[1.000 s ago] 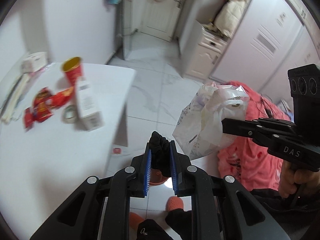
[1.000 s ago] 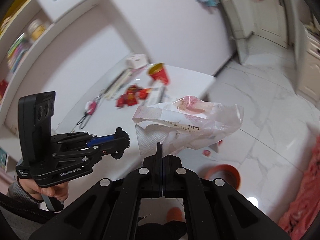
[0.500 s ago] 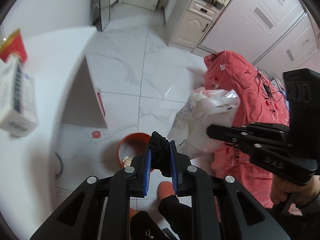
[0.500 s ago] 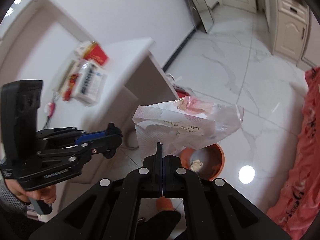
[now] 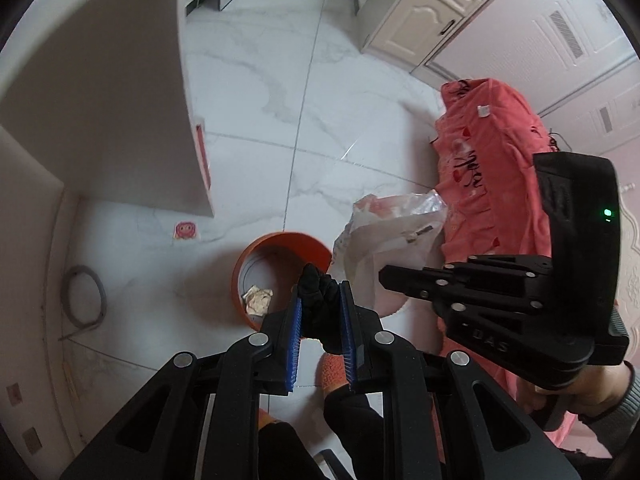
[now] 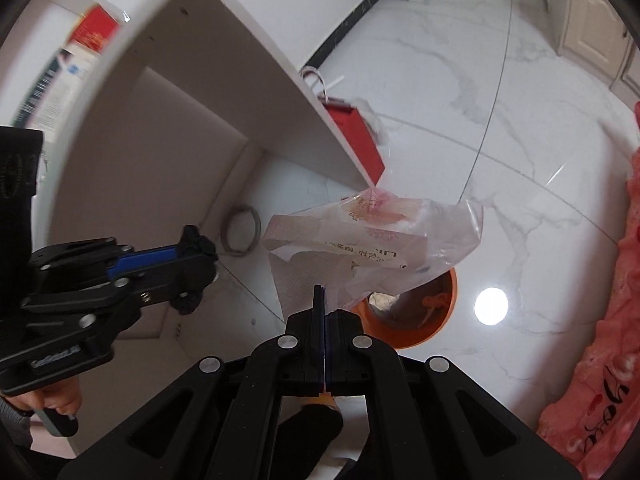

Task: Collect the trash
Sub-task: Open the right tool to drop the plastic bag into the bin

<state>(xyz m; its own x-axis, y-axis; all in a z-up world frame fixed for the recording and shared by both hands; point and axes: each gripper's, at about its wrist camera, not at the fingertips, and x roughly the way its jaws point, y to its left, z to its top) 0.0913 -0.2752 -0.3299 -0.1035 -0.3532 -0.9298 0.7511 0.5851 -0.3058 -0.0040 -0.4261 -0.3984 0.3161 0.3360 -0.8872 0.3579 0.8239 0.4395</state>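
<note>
Over on the left, the worktop (image 5: 92,60) has swung up and out of reach: a second ago its top and the litter on it filled the view, now only its underside and side panel show, with a red carton (image 6: 94,32) just peeking over the edge. So both arms have dropped from the worktop toward the floor. Below it lie a grey hose loop (image 5: 86,296) and a small sticker (image 5: 185,231) on the white tiles.

Moving in, the left gripper (image 5: 320,300) is clamped narrowly on a dark wad of cloth (image 5: 316,292), its blue pads pressing each side, and it now hangs right above the orange bin (image 5: 280,248), which already has crumpled paper (image 5: 258,300) in the bottom. Looks like the drop is next: it only needs to let go.

Further right, the right gripper (image 6: 322,300) is pinched fully closed on the edge of a clear plastic bag (image 6: 380,248) holding a printed wrapper, and the bag dangles over the bin's rim, partly covering it. It may catch the rim if released off centre. At the far right, a pink blanket (image 5: 492,152) drapes to the floor.
</note>
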